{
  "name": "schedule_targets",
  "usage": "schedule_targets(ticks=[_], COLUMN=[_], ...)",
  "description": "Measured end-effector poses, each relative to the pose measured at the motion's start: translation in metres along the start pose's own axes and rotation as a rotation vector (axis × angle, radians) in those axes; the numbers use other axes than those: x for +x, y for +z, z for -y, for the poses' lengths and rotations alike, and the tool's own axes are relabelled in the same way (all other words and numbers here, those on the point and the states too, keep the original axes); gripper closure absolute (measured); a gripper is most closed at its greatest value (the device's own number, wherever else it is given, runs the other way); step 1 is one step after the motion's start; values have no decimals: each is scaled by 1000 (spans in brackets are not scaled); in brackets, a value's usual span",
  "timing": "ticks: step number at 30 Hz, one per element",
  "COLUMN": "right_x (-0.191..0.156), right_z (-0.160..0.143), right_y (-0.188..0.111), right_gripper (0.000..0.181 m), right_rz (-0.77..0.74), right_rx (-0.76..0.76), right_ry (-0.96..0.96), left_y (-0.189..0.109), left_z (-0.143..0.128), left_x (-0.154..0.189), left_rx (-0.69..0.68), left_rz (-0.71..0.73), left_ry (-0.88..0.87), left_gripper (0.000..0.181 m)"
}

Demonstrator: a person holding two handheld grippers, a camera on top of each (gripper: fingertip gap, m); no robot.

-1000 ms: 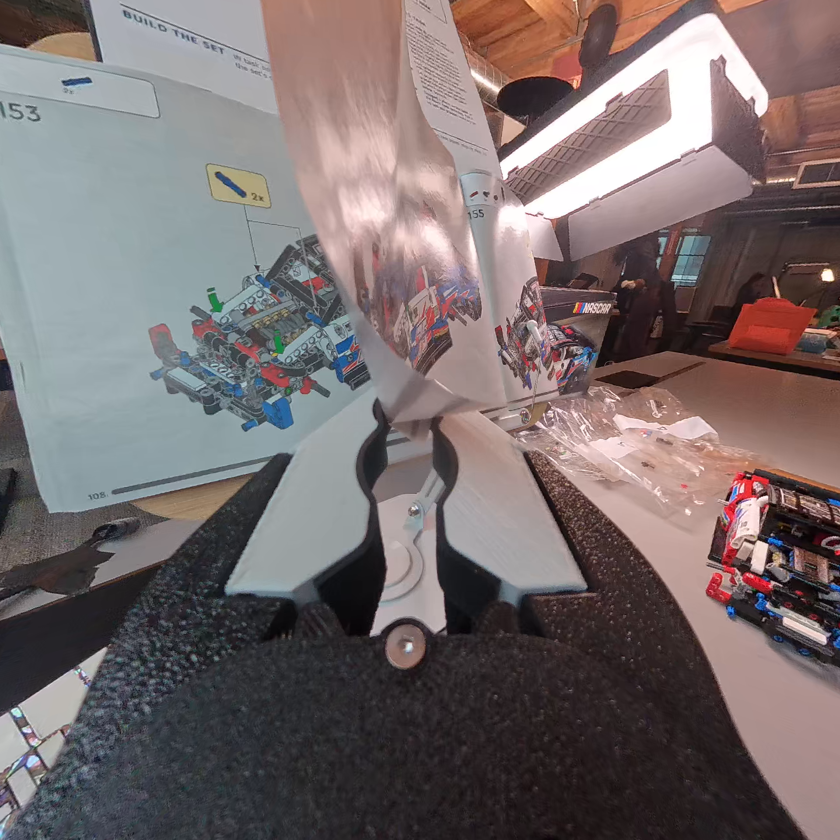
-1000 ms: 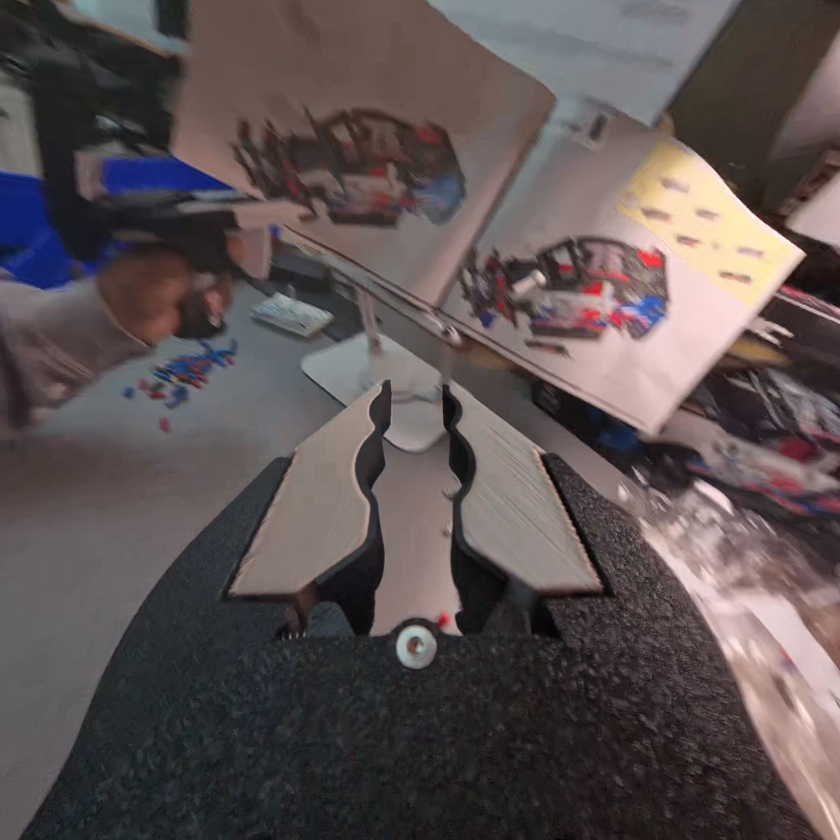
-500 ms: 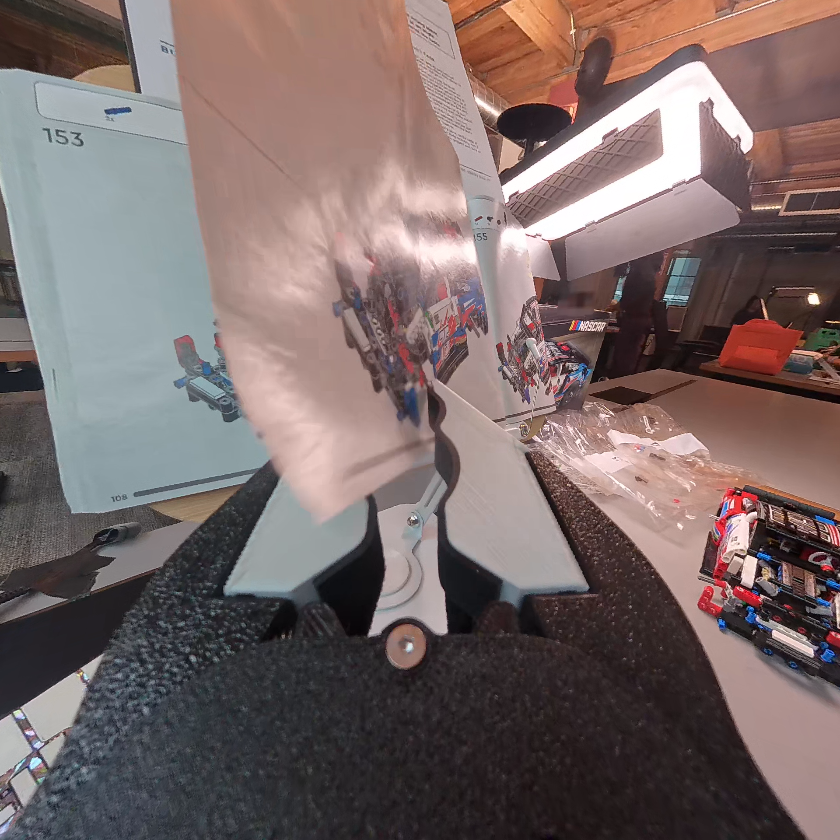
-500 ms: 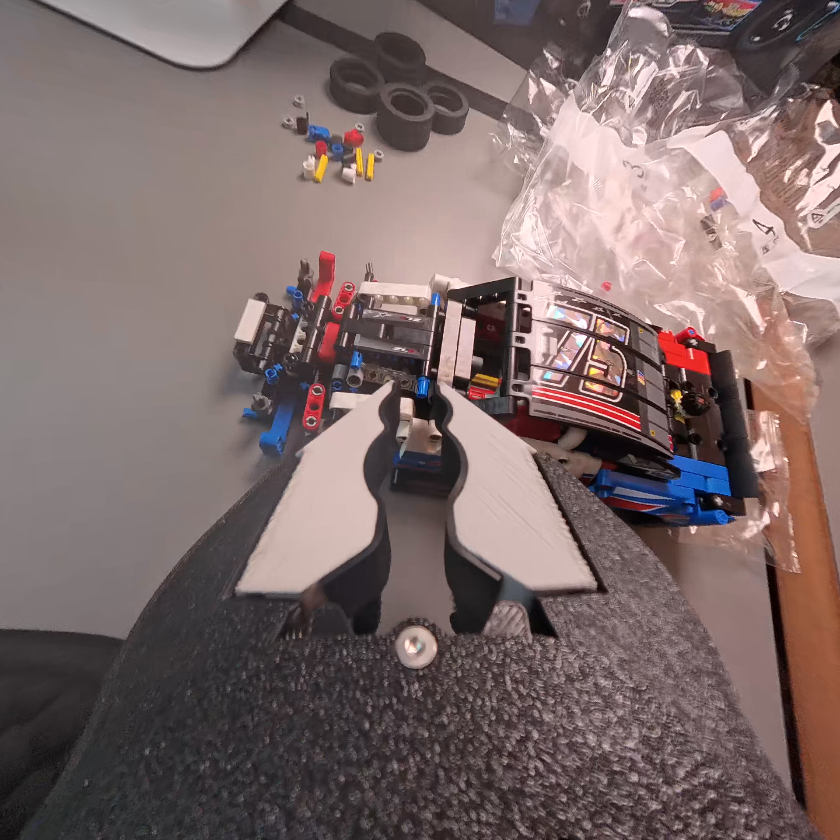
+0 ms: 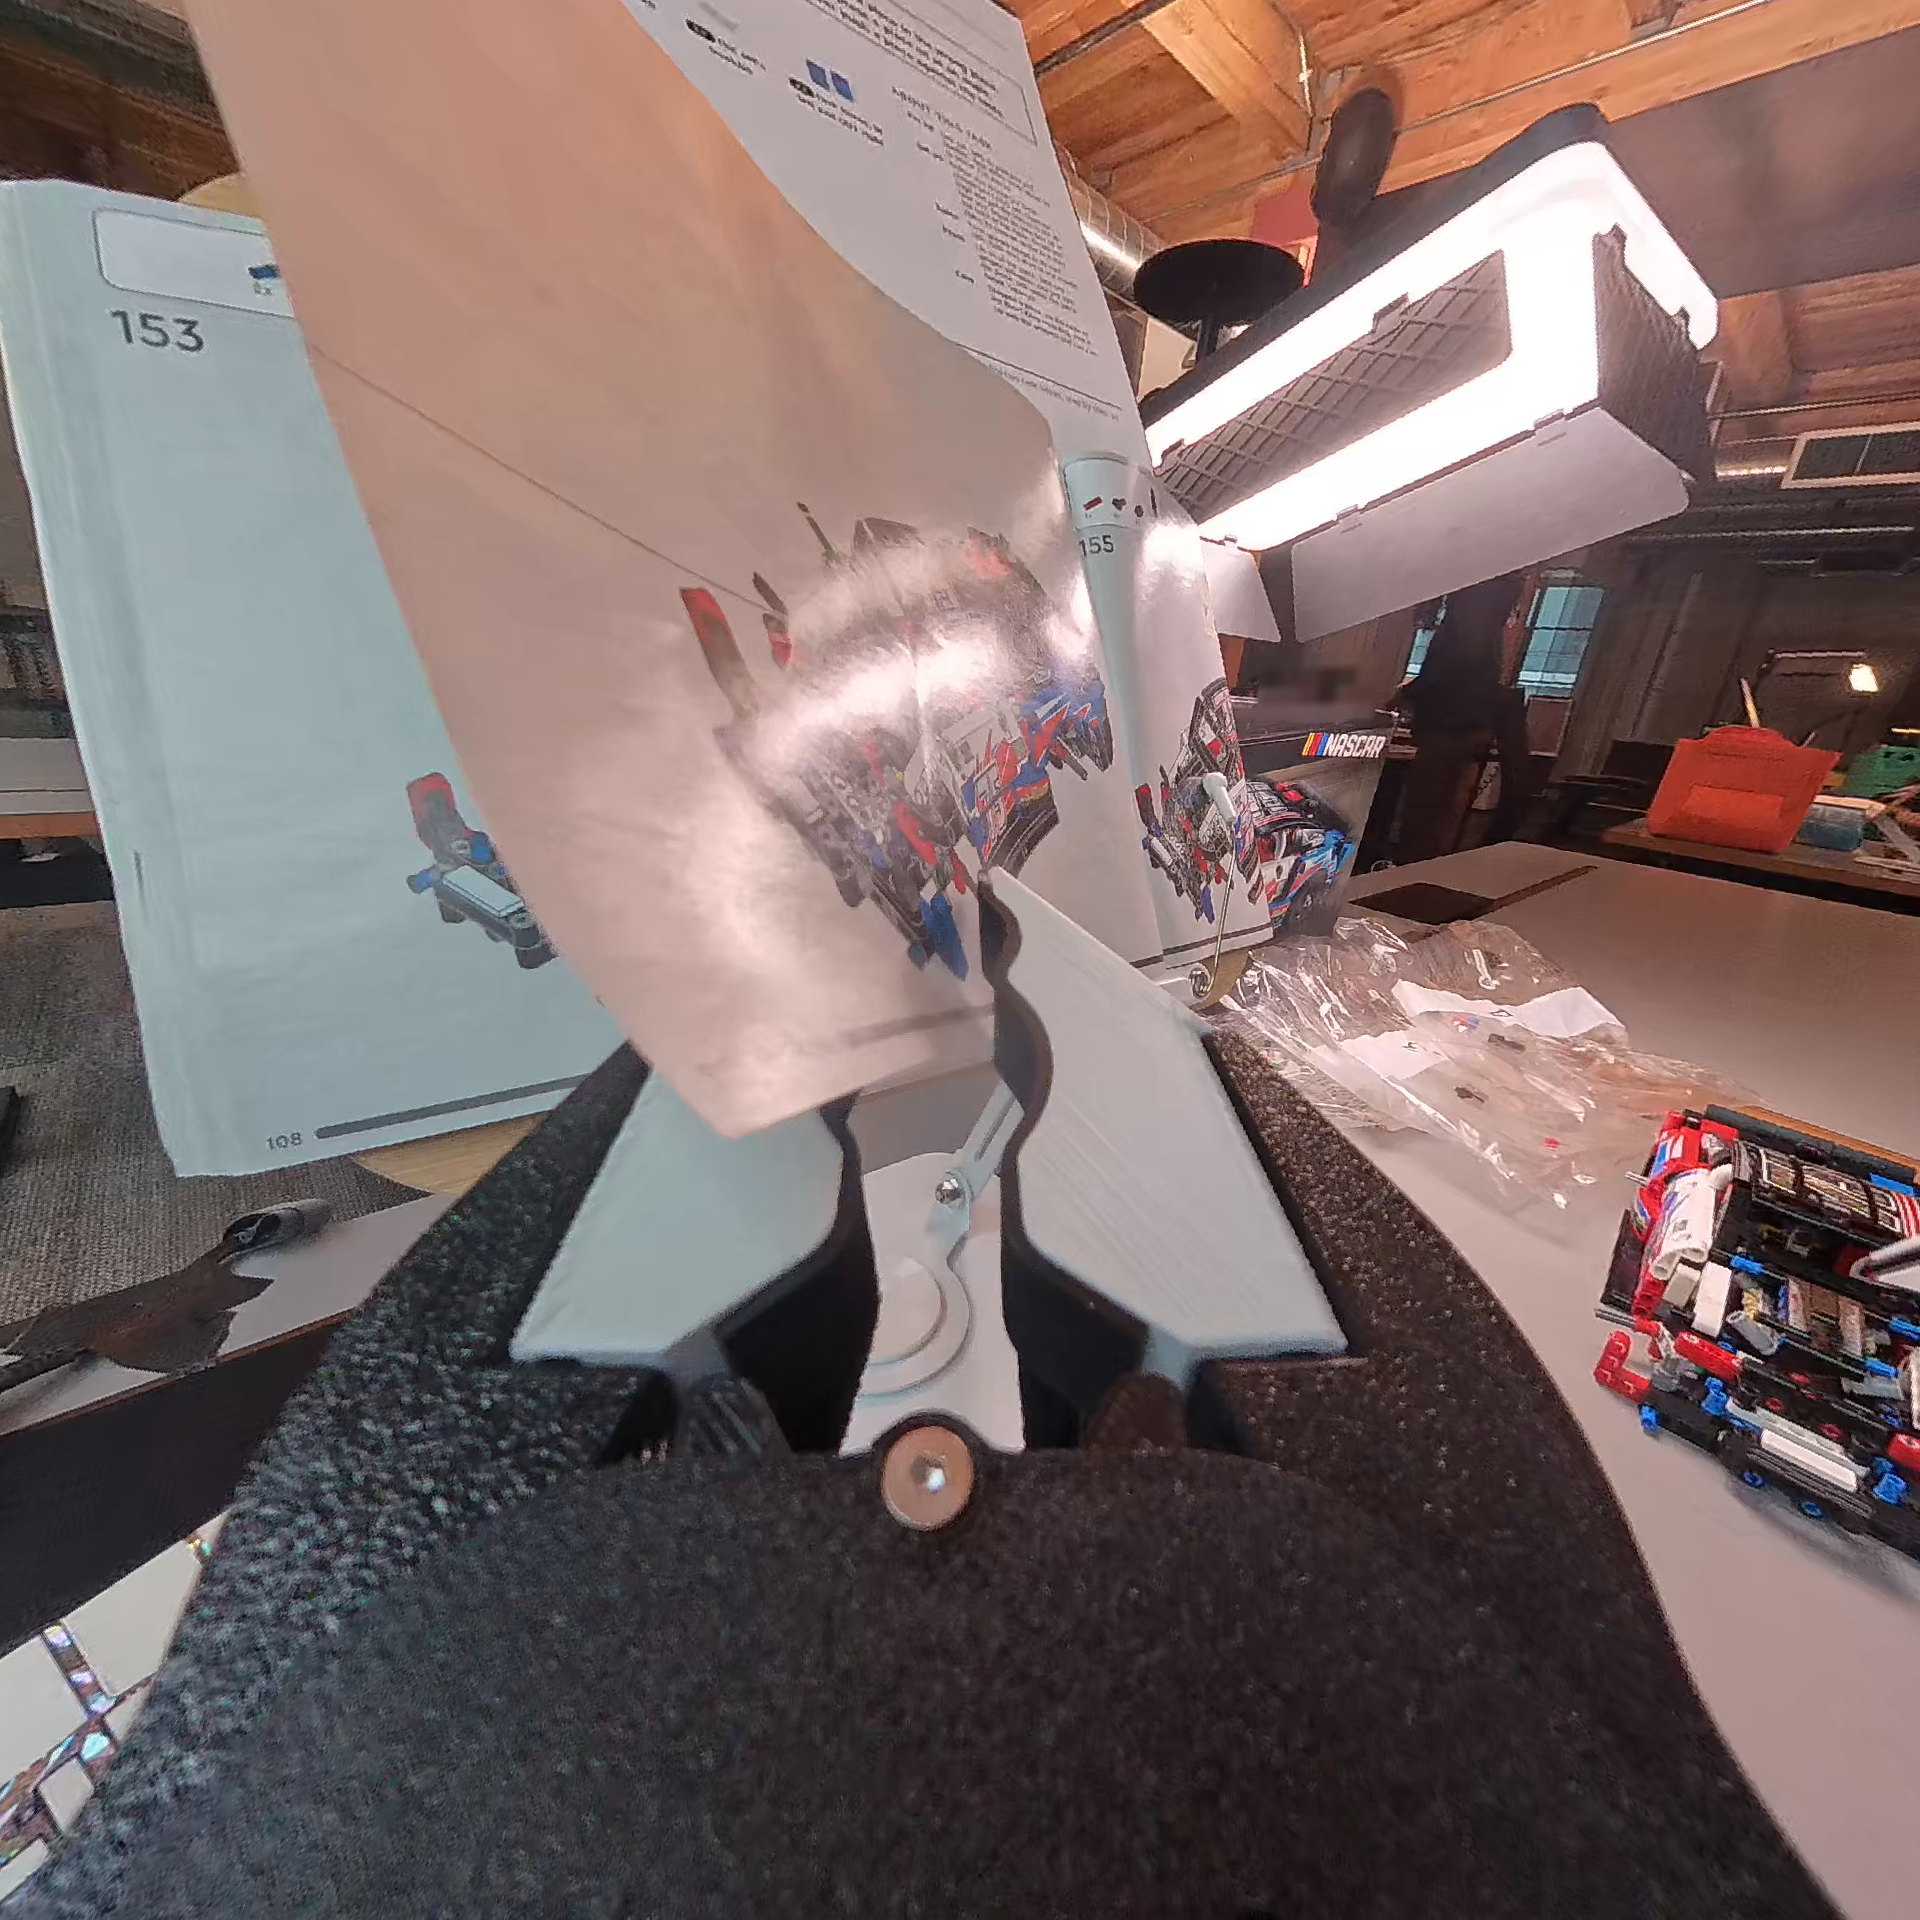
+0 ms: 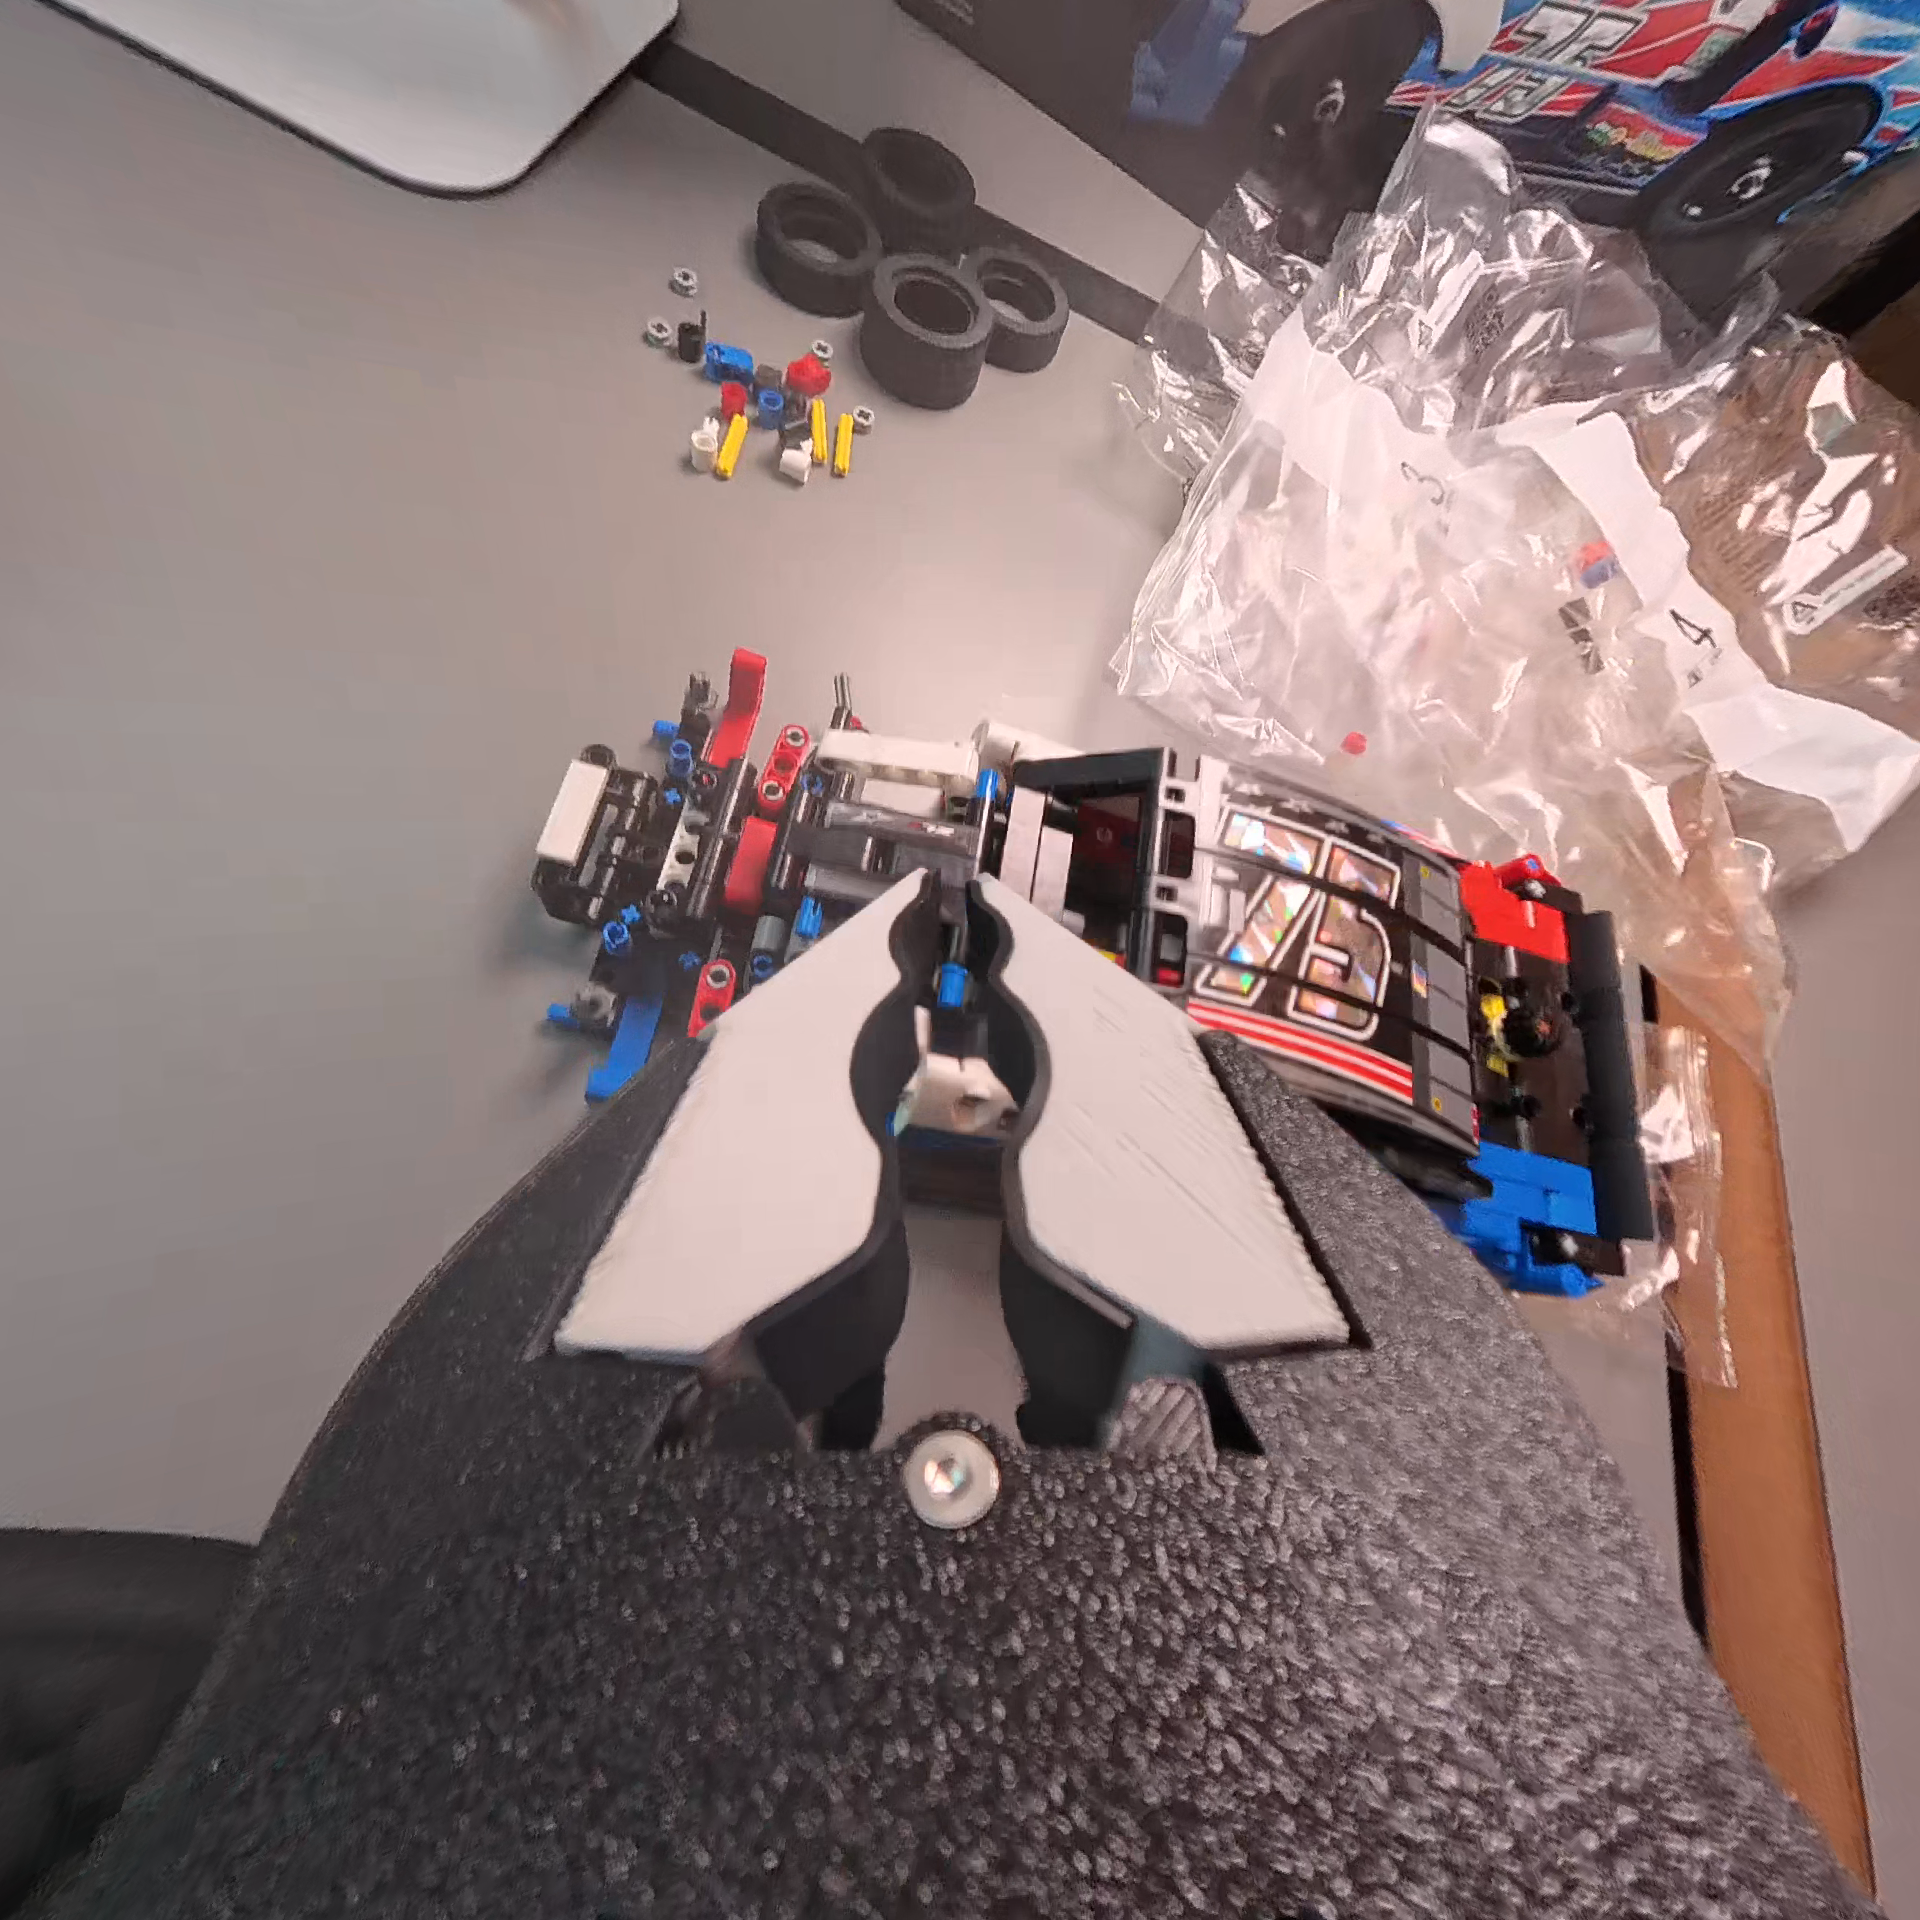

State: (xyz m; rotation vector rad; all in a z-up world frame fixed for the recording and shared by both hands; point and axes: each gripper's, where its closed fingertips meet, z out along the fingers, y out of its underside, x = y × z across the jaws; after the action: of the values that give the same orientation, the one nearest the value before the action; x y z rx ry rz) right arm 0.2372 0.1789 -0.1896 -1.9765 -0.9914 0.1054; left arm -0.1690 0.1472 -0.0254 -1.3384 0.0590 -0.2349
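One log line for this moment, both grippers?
left hand-held gripper: page in front, grip unclear | right hand-held gripper: nearly shut over brick car | tyres beyond

Looks like a loft-style shared workshop: exposed wood ceiling beams [image 5: 1226,62], hanging light panel [image 5: 1455,343], long grey tabletop [image 5: 1714,977], more worktables with an orange bin [image 5: 1735,795] behind.

Grey table [image 6: 312,644] w/ part-built brick car [image 6: 1195,935]; loose pcs [image 6: 774,405]; 4 tyres [image 6: 920,275]; clear bags [image 6: 1455,540]
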Motion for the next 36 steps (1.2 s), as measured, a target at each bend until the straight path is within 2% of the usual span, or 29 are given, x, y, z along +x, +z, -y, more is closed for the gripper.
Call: schedule_targets(ticks=[1,7,10,14,16,19,21,26,29,33,36], right_x=[1,5,3,1,-11,-24,-20,-18,-12,-12,-17], right_z=[6,15,12,14,13,1,-3,-5,-13,-12,-10], right_y=[5,36,39,32,21,7,7,16,22,25,24], right_gripper=[175,181,180,177,168,145,144,145,151,155,156], right_rz=[17,61,64,76,141,204,208,377,429,463,489], right_rx=[-14,-124,-176,-164,-154,-194,-240,-359,-470,-521,-504], right_ry=[-1,-23,-38,-50,-139,-437,-598,-824,-915,-971,-1003], left_y=[0,0,-1,-1,-2,-2,-1,-1,-1,-2,-2], left_z=[-1,0,1,3,3,1,-1,-3,-1,2,1], left_x=[1,4,5,6,6,5,5,9,13,16,15], left_rx=[-3,-2,3,15,16,13,9,3,6,10,10], left_rz=[-2,-16,-25,-31,-32,-32,-32,-41,-48,-53,-51], left_ry=[0,16,23,29,31,24,15,20,35,49,47], left_gripper=[168,167,166,166,166,166,166,166,166,165,165])
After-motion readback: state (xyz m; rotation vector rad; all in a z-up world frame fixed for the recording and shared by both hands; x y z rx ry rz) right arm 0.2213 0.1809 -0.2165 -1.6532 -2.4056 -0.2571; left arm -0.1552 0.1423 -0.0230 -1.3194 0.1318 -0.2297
